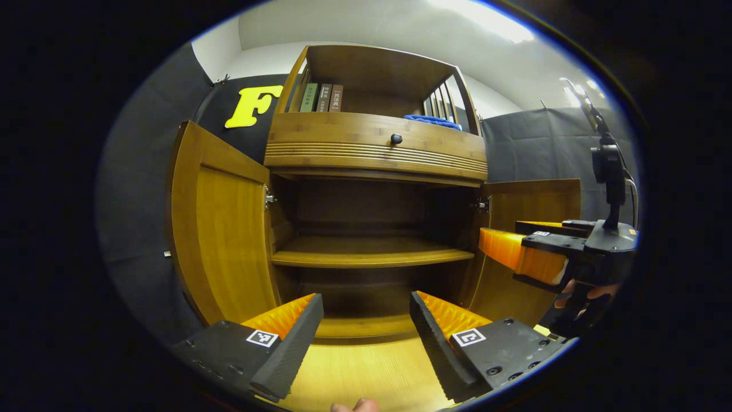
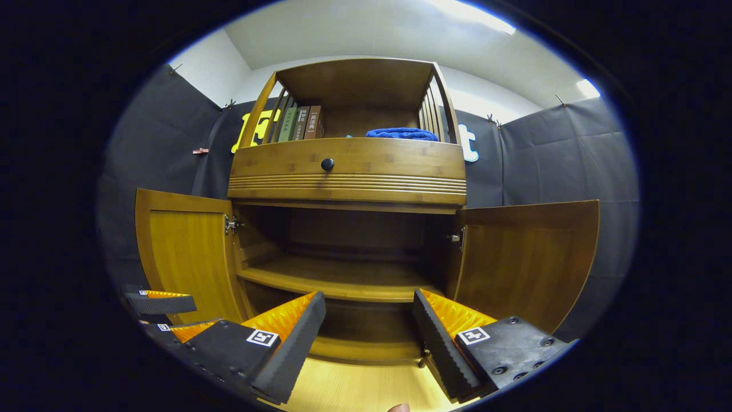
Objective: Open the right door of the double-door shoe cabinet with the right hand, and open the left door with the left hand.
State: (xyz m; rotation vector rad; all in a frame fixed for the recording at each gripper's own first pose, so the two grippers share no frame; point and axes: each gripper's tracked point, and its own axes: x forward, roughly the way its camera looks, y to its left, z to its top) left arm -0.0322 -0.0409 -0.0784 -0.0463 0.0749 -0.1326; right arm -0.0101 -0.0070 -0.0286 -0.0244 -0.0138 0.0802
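Shoe cabinet (image 1: 374,154) stands at center against the booth wall, both of its 2 doors swung wide. Left door (image 1: 220,229) hangs out to the left, inner face showing; right door (image 1: 529,229) hangs out to the right. In the right gripper view the same 2 doors: left door (image 2: 186,252), right door (image 2: 526,260), cabinet (image 2: 349,171) between them. 2 metal hinges visible in the left gripper view, one per door, at the upper inner corners. Inside the lower bay: 1 inner shelf (image 1: 369,254), nothing on it, plus the bottom board below. Above the bay: 1 drawer front with 1 dark round knob (image 1: 396,138). Top open compartment holds 3 books (image 1: 323,97) upright at the left and 1 blue cloth (image 1: 432,121) folded at the right. Left claw (image 1: 366,326) is released, fingers spread apart, nothing between them, near the cabinet front and touching no door. Right claw (image 2: 369,329) is likewise released, fingers wide, holding nothing, facing the open bay. The right claw (image 1: 517,252) also shows at the right in the left gripper view, just in front of the right door, a hand (image 1: 586,294) gripping its handle; contact with the door cannot be told. Left claw (image 2: 163,312) appears low left in the right gripper view, near the left door. Light wood floor (image 1: 354,372) below both.
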